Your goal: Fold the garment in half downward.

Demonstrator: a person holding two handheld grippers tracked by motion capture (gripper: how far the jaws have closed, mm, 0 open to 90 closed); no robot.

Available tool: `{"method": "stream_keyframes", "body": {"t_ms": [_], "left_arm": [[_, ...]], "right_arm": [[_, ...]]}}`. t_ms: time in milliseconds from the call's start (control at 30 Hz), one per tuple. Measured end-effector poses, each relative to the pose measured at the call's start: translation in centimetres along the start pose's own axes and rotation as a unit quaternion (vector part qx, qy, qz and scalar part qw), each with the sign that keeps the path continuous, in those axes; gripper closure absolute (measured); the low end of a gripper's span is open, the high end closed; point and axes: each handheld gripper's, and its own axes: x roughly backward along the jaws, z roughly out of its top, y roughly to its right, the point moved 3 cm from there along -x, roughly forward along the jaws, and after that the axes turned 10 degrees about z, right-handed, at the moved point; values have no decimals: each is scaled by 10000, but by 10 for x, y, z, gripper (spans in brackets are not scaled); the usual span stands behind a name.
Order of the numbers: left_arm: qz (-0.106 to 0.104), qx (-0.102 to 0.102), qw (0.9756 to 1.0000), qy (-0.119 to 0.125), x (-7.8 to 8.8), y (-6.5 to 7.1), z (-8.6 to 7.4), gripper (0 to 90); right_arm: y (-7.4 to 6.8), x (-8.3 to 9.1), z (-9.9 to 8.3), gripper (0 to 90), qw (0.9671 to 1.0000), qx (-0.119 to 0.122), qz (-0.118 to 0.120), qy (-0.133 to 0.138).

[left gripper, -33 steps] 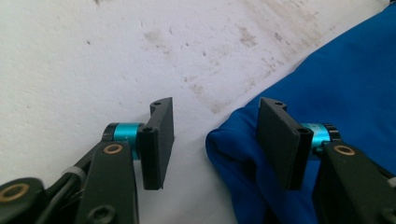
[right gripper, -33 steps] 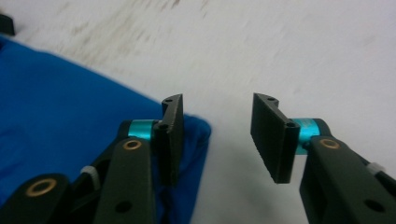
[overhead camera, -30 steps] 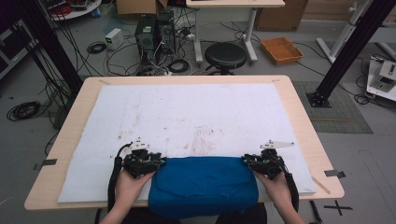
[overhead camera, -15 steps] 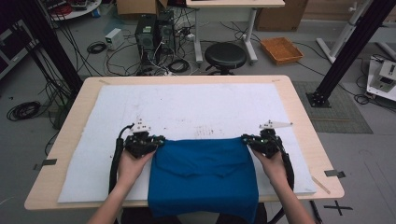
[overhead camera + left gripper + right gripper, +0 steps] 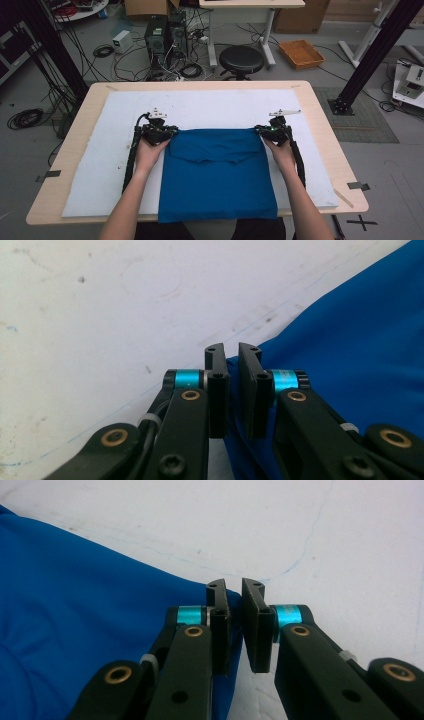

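The left hand-held gripper (image 5: 167, 133) is clamped on the blue cloth (image 5: 217, 175) at its 10 o'clock corner. The right hand-held gripper (image 5: 263, 131) pinches the 2 o'clock corner. The cloth lies flat on the white-padded bench (image 5: 100, 165).

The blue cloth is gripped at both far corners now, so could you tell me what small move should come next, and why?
Probably lower both corners onto the white mat: the blue cloth lies stretched flat, with the left gripper and right gripper pinching its far corners.
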Motion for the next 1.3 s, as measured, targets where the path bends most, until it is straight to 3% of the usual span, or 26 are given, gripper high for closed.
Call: {"method": "stream_keyframes", "body": {"t_ms": [133,200,300,433,600,833,1000,1133,1300], "left_arm": [[97,52,9999,-42,-1,1,1,791],[319,89,9994,-64,6,2,3,640],[216,258,9993,149,27,6,0,593],[-65,479,9988,33,48,15,-15,594],[-542,847,9946,-255,58,25,-34,662],[-506,1308,9884,-584,50,22,-36,688],[-465,1428,9862,-702,51,20,-37,688],[-468,1413,9857,-791,47,22,-38,692],[-492,1287,9873,-789,46,25,-37,756]], "right_arm": [[0,-2,0,808,10000,6,-62,16],[-3,2,1,745,9999,39,-150,43],[-9,15,1,663,9994,102,-311,132],[-21,32,-7,655,9992,98,-235,300],[-39,45,-29,658,9996,66,-68,274],[-42,50,-42,657,9991,-167,121,371],[-38,50,-45,658,9992,-199,106,343],[-37,48,-46,658,9992,-224,128,302],[-37,42,-48,656,9987,-394,229,221]]}}
